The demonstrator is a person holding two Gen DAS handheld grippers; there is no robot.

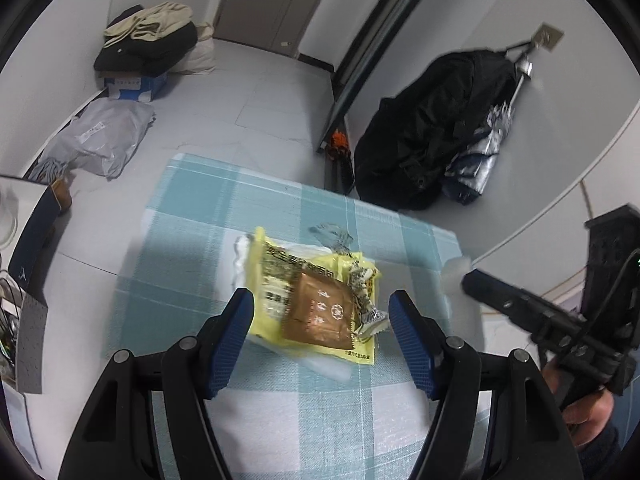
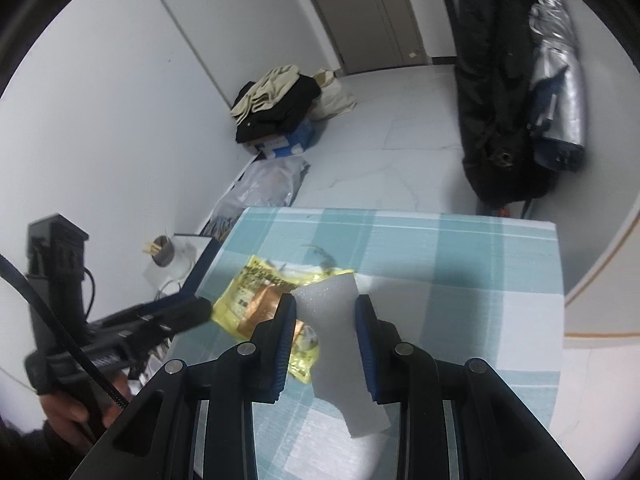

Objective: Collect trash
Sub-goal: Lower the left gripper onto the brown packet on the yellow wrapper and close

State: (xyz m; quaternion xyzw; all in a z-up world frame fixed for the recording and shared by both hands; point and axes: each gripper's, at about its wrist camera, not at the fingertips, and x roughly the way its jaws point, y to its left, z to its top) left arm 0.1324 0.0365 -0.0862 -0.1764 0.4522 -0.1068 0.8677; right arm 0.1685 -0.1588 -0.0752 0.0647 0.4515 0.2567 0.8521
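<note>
A pile of trash lies on the teal checked tablecloth (image 1: 192,240): a yellow wrapper (image 1: 272,276), a brown sachet (image 1: 320,316) on it, and a small silver-white wrapper (image 1: 366,300), all over a white foam sheet (image 1: 240,256). My left gripper (image 1: 322,334) hovers open over the pile, its blue pads on either side and clear of it. My right gripper (image 2: 326,312) is shut on a white foam piece (image 2: 332,324), held above the tablecloth (image 2: 440,264) just right of the yellow wrapper (image 2: 248,292). That foam piece (image 1: 460,284) also shows at the right gripper's tip in the left wrist view.
A grey crumpled scrap (image 1: 332,234) lies just beyond the pile. Off the table's left edge stands a navy box (image 1: 32,240) with a tape roll (image 2: 162,250). On the floor are a grey plastic bag (image 1: 100,140) and a clothes heap (image 1: 148,40). A black coat (image 1: 432,128) hangs at the right.
</note>
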